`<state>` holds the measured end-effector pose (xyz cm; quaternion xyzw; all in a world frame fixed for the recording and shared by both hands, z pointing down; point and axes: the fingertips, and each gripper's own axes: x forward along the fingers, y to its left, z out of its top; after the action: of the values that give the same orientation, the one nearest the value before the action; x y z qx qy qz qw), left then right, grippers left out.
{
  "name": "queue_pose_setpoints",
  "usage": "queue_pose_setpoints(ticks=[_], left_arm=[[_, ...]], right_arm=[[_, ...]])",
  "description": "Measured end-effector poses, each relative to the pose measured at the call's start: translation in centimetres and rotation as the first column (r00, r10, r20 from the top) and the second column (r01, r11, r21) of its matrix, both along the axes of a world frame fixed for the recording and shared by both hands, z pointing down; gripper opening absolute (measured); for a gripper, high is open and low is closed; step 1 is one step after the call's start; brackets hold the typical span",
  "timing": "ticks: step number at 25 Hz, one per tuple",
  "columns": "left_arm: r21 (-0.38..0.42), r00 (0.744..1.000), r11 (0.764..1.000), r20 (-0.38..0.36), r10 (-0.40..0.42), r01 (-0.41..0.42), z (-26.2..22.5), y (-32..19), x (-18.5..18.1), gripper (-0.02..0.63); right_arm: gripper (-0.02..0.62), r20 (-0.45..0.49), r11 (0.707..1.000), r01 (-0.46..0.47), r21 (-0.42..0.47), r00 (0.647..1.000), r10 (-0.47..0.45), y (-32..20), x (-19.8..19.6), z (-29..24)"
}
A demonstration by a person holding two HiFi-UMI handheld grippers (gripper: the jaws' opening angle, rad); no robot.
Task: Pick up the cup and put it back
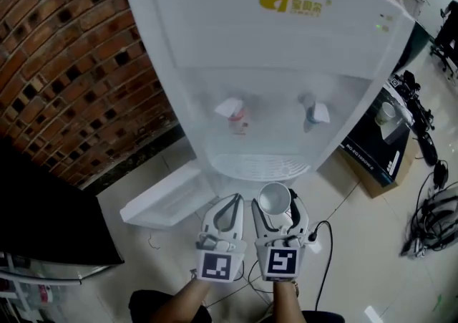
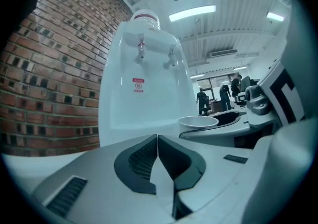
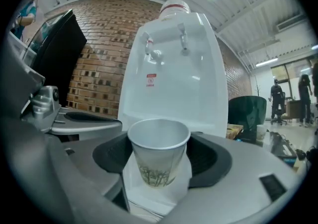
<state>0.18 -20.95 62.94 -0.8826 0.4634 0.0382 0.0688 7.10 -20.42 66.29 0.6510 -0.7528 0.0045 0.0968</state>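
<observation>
just one cup (image 3: 159,151), upright with its mouth up, clamped in my right gripper (image 1: 276,207) in front of the one water dispenser (image 1: 272,64). my left gripper (image 1: 230,200) has its jaws closed together, empty.

Grippers sit side by side, pointing roughly level. Left gripper (image 1: 230,205) has its jaws pressed together, totally empty. Right gripper (image 1: 276,202) is clamped around the cup (image 3: 159,156), holding it upright.

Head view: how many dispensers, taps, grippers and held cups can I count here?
dispenser: 1
taps: 2, red tap and blue tap
grippers: 2, left gripper and right gripper
cup, held in the right gripper: 1
Total: 6
</observation>
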Motion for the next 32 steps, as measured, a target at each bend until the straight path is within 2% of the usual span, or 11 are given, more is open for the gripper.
queue_pose_setpoints(ticks=[4,12,17,22,24,27,32], left_arm=[[-0.018,0.999,0.999,0.032,0.035,-0.035,-4.6,1.8,0.6,0.002],[-0.075,0.997,0.994,0.002,0.077,-0.076,-15.9,5.0,-0.3,0.0],[-0.067,0.987,0.994,0.132,0.094,-0.086,-21.8,6.9,0.1,0.0],[-0.064,0.991,0.992,0.07,0.11,-0.105,-28.8,7.6,1.1,0.0],[-0.068,0.99,0.991,0.067,0.123,-0.119,-30.9,8.4,1.4,0.0],[-0.075,0.988,0.989,0.072,0.136,-0.131,-33.8,9.7,1.9,0.0],[-0.067,0.99,0.991,0.066,0.122,-0.117,-41.0,10.6,1.7,0.0]], right_arm=[[0.345,-0.028,0.999,0.037,0.006,0.999,-0.037,1.6,0.2,-4.5],[0.333,0.075,0.999,0.036,0.022,0.996,-0.038,7.9,1.1,-13.2],[0.327,0.142,0.999,0.02,-0.034,0.99,-0.015,11.8,1.9,-16.5],[0.327,0.174,0.996,-0.005,-0.084,0.985,0.02,14.5,2.4,-19.8],[0.327,0.146,0.993,-0.009,-0.114,0.989,0.025,14.9,2.3,-21.8],[0.334,0.041,0.99,-0.015,-0.14,0.999,0.02,13.4,2.0,-27.7],[0.336,0.052,0.997,0.035,-0.068,0.998,-0.031,10.3,1.7,-40.0]])
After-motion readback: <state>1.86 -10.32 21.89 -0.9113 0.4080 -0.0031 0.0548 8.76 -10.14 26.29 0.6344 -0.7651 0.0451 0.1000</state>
